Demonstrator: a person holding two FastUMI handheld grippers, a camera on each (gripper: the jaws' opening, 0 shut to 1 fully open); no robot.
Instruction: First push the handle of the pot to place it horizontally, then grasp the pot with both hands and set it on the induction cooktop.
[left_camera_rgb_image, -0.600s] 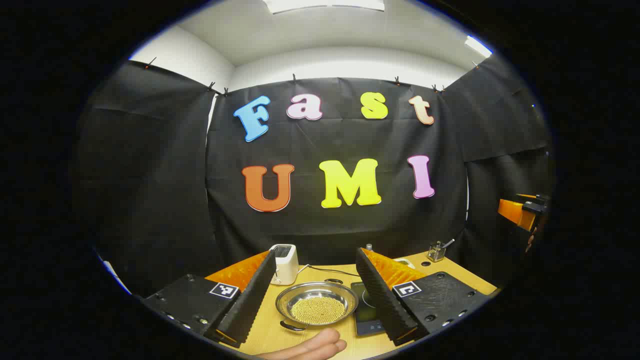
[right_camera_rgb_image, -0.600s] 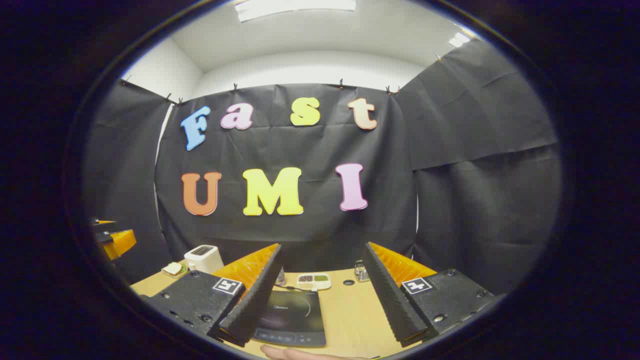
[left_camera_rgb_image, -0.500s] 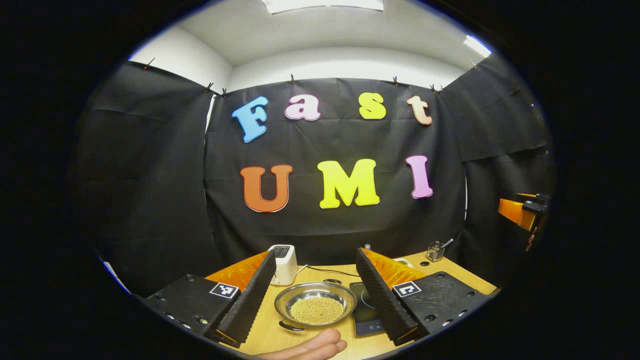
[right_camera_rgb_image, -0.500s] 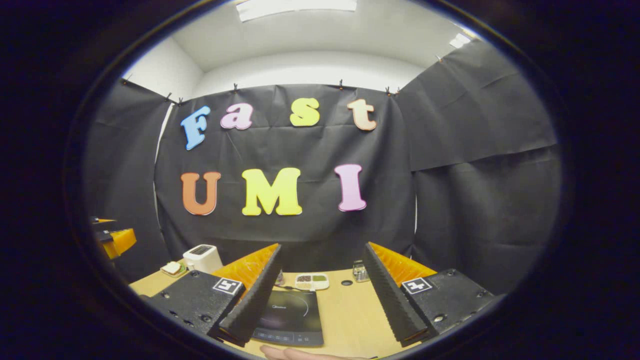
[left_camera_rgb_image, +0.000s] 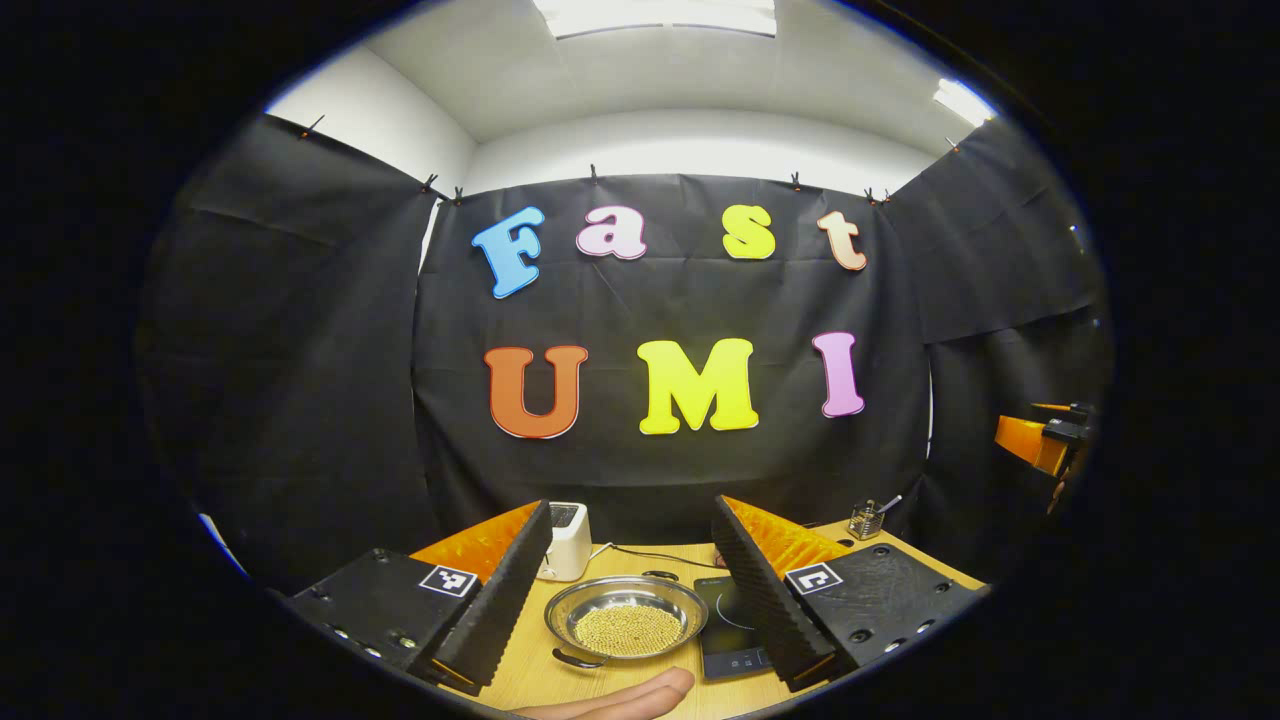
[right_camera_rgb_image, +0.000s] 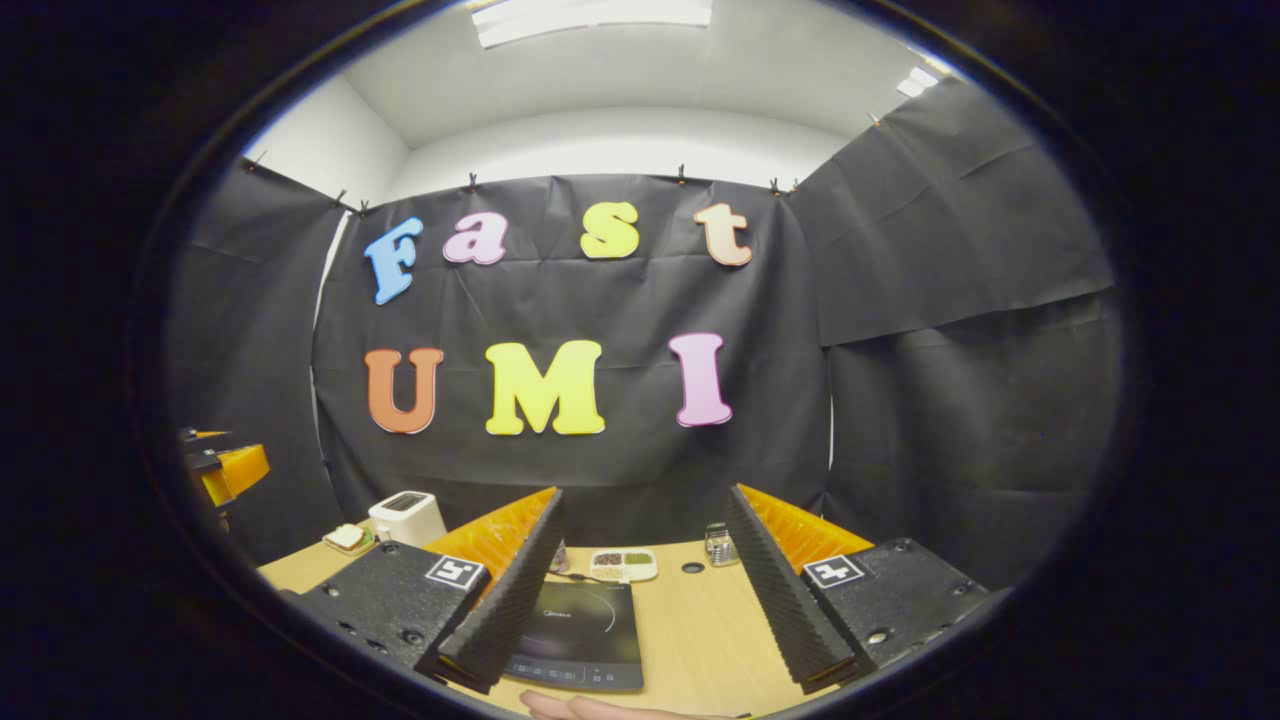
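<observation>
Left gripper view: left gripper wide, empty; pot on table straight ahead, its handle pointing near-left. Induction cooktop lies before right gripper, also wide, farther from pot.

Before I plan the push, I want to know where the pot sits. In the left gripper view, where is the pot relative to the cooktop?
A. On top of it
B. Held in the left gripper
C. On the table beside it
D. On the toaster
C: the pot rests on the table next to the cooktop, between the open left gripper fingers but untouched.
</observation>
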